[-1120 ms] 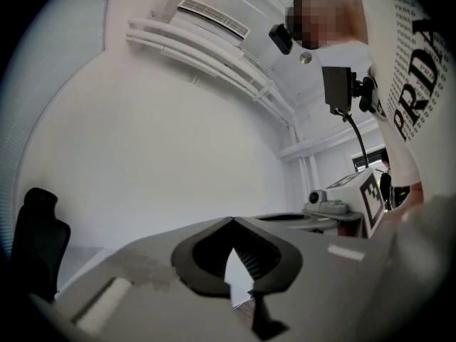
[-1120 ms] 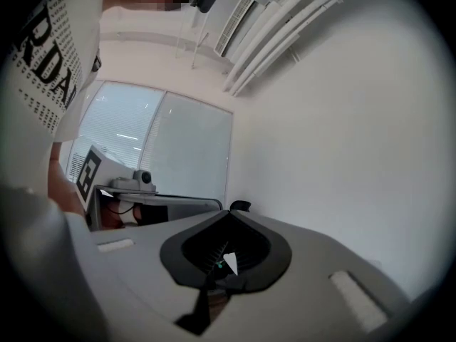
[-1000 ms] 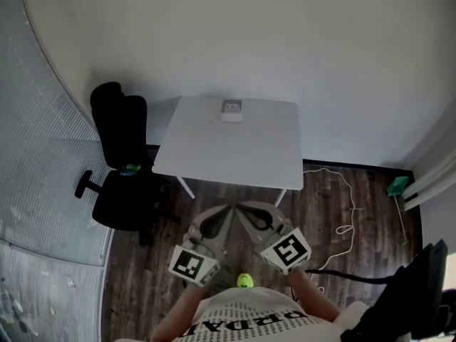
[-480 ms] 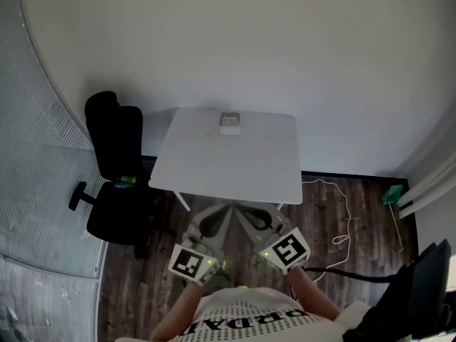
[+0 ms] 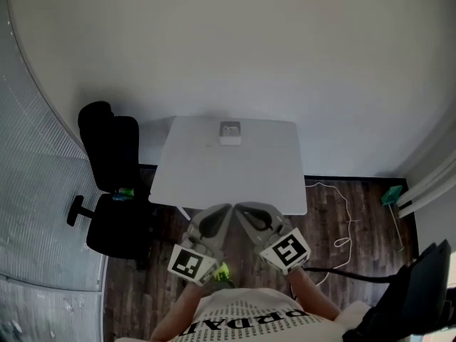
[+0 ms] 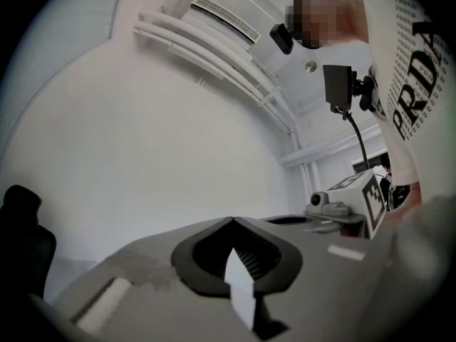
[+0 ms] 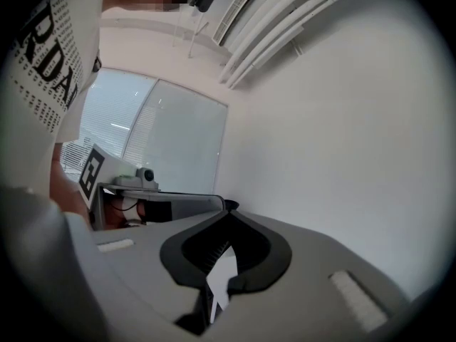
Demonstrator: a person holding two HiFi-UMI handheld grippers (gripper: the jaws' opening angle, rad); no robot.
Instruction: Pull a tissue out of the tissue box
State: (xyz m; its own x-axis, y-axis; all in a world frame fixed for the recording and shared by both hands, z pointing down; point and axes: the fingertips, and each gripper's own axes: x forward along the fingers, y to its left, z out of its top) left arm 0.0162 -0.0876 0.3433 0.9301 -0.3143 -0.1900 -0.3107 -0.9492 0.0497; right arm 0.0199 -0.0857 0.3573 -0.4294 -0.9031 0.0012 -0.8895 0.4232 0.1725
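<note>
White square table (image 5: 214,177) up against the wall, black office chair (image 5: 108,173) just off its left side. Grey left gripper (image 5: 227,208) and grey right gripper (image 5: 239,207) hang side by side at the table's near edge, both pinched closed on nothing. Small white tissue box (image 5: 229,131) sits at the table's far edge, well apart from both.

Grey left gripper (image 5: 226,209) and grey right gripper (image 5: 240,208) held side by side before my torso, tips converging, pointing forward, about level. Both pairs of jaws closed tip to tip, nothing between.
</note>
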